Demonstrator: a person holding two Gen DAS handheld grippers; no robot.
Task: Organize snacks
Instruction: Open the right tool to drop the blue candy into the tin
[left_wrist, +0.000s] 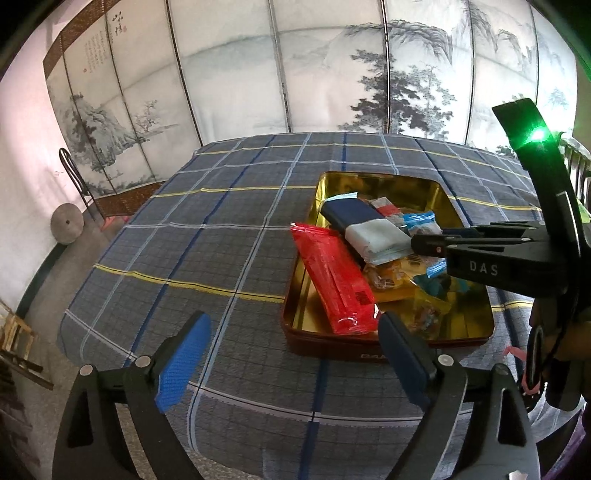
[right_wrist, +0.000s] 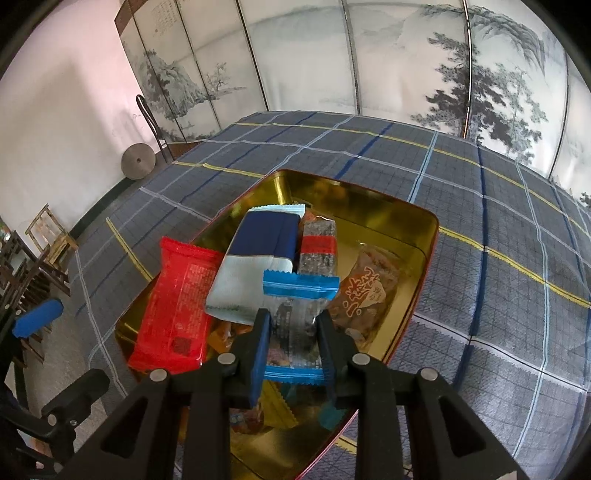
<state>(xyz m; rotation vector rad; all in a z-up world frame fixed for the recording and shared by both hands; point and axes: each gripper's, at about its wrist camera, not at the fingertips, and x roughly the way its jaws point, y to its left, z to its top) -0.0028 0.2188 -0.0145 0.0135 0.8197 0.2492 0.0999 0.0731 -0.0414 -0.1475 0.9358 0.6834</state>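
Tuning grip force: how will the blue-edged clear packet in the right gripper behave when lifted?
The blue-edged packet is thin crinkly film, so probably light and floppy, its ends sagging. Glossy plastic may slip between the right gripper pads. Contents look lumpy, possibly crushable.

A folding screen painted with ink landscapes stands behind the plaid-clothed table; pink wall left.

a home room: painted folding screen behind a cloth-covered table.

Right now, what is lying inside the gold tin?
Inside the tin: a red packet, a navy-and-white packet, a red-banded bar, a brown snack. The right gripper holds a blue-edged packet. Items underneath are covered.
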